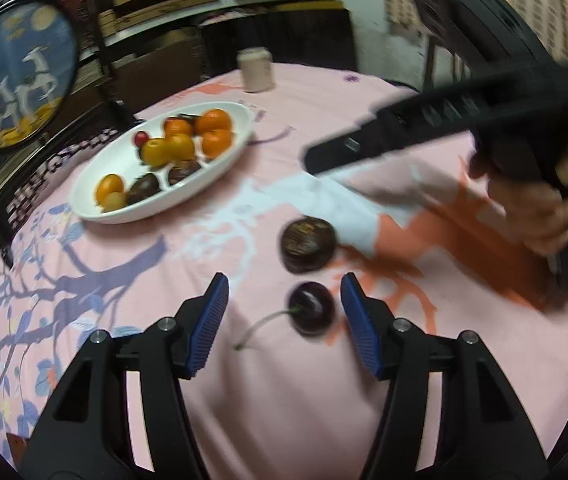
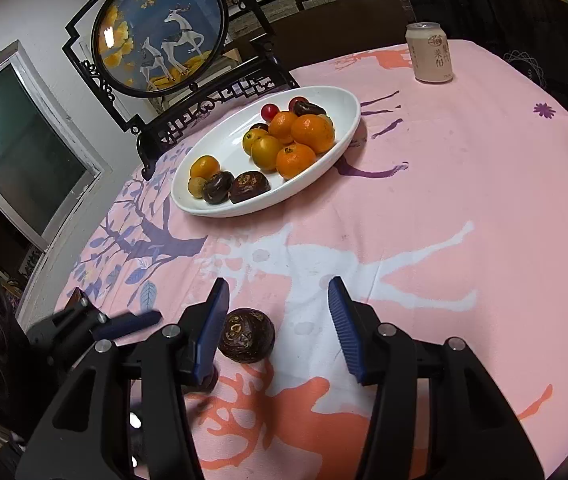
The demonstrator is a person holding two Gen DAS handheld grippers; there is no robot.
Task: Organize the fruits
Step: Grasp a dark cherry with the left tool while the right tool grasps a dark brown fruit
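Fruits lie in two places: most in a white oval dish (image 2: 339, 100), two loose on the pink printed tablecloth (image 2: 463, 160).

Left gripper (image 1: 284, 316): jaws apart, blue pads clear of any contact. A dark cherry (image 1: 311, 308) with a pale stem sits on the cloth between the pads, nearer the right-hand pad, touching neither. Just beyond the fingertips lies a dark brown round fruit (image 1: 307, 245), close to the cherry; whether the two touch cannot be told.

Right gripper (image 2: 278, 320): jaws apart, nothing clamped. In the right wrist view the same brown fruit (image 2: 247, 334) rests on the cloth between the pads, just beside the left-hand pad, with a clear gap to the other pad. In the left wrist view this gripper appears blurred, held by a hand (image 1: 539, 208), reaching in from the right above the cloth.

Dish: ahead and to the left of both grippers, well apart from the loose fruit. It holds oranges (image 2: 311, 132), smaller yellow-orange fruits (image 2: 266, 152), two small red ones (image 2: 270, 111) and dark brown fruits (image 2: 250, 186).

Further items: a drink can (image 2: 429, 53) upright at the far edge of the cloth; a round framed deer picture (image 2: 160, 30) behind the dish.
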